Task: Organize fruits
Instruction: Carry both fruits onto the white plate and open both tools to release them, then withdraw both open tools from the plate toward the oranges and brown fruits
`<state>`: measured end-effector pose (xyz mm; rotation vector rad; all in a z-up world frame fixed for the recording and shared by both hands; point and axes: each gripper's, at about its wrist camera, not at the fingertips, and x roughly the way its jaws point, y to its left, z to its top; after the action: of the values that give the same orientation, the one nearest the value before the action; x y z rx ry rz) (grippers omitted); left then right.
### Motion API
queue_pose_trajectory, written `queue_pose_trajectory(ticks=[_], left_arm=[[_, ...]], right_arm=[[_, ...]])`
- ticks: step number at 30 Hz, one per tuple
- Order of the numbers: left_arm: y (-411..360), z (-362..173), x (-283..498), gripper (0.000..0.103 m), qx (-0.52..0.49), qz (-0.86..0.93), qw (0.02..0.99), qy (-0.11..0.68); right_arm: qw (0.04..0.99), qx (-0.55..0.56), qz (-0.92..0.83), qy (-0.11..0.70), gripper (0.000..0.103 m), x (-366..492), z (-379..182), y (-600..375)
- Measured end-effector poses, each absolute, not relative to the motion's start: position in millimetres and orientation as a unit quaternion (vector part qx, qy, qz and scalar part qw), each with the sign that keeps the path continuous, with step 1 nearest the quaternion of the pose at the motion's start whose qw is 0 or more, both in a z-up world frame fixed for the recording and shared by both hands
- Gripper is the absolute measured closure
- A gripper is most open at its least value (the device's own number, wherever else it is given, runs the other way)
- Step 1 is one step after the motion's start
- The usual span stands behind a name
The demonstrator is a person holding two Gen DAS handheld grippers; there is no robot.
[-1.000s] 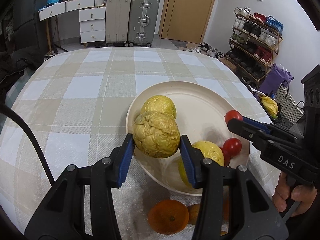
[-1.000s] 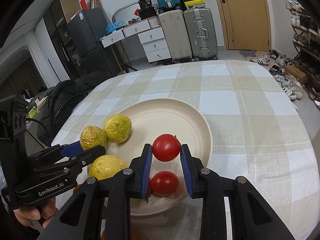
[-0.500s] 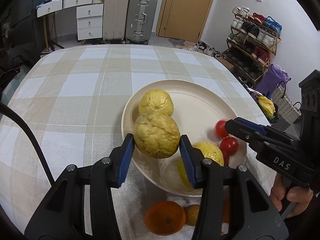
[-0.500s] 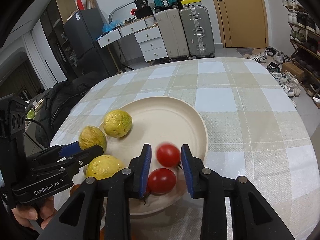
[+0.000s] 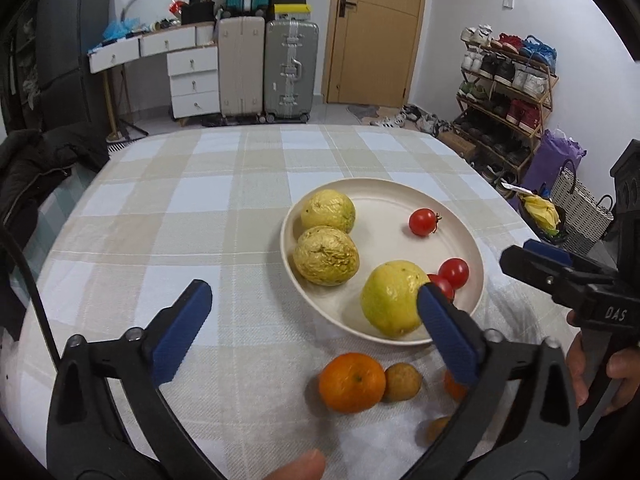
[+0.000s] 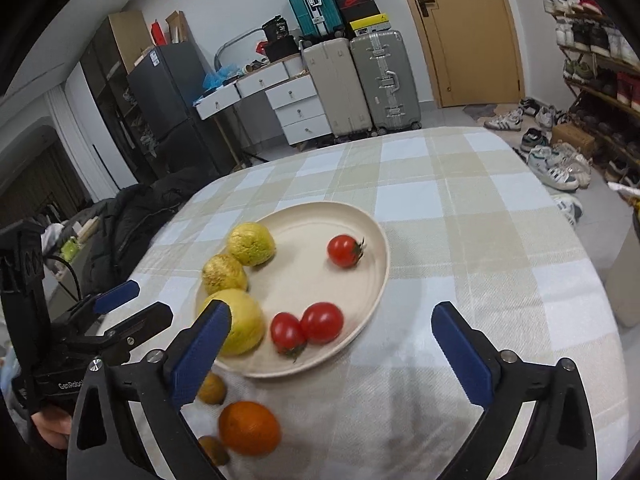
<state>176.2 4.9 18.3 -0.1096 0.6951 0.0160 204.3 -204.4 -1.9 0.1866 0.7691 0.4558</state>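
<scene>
A cream plate (image 5: 460, 240) (image 6: 372, 224) on the checked tablecloth holds three yellow fruits (image 5: 326, 255) (image 6: 251, 243) and three red tomatoes (image 5: 423, 222) (image 6: 344, 251). An orange (image 5: 352, 382) (image 6: 249, 428) and small brown fruits (image 5: 402, 376) (image 6: 212, 388) lie on the cloth in front of the plate. My left gripper (image 5: 312, 320) is open and empty, above the cloth left of the plate's front. My right gripper (image 6: 332, 348) is open and empty, above the plate's near right edge.
The table's edges curve away on all sides. Behind it stand suitcases (image 5: 290, 68), a white drawer unit (image 5: 192, 80) and a door (image 5: 372, 32). A shoe rack (image 5: 508, 92) and bags (image 5: 576, 208) stand at the right. A black jacket (image 6: 132, 220) lies at the left.
My left gripper opened and left the wrinkled yellow fruit on the plate. My right gripper opened and dropped the tomato, which rolled to the plate's far side. Both grippers pulled back.
</scene>
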Motion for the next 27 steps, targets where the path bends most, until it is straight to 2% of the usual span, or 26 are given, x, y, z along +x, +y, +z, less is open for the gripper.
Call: queue_pose_trajectory(ticks=[13,27], left_arm=[[9.3,33.6,117.2,0.001,-0.045,0.014,0.947,0.318],[-2.3,19.8,114.3,0.001,-0.021,0.014,0.942,0.334]], right_arm=[[0.896,0.031,0.236,0.374,0.000,159.3,5.2,-186.5],[0.893,-0.020,0.218,0.392,0.000,151.2,-12.4,-179.4]])
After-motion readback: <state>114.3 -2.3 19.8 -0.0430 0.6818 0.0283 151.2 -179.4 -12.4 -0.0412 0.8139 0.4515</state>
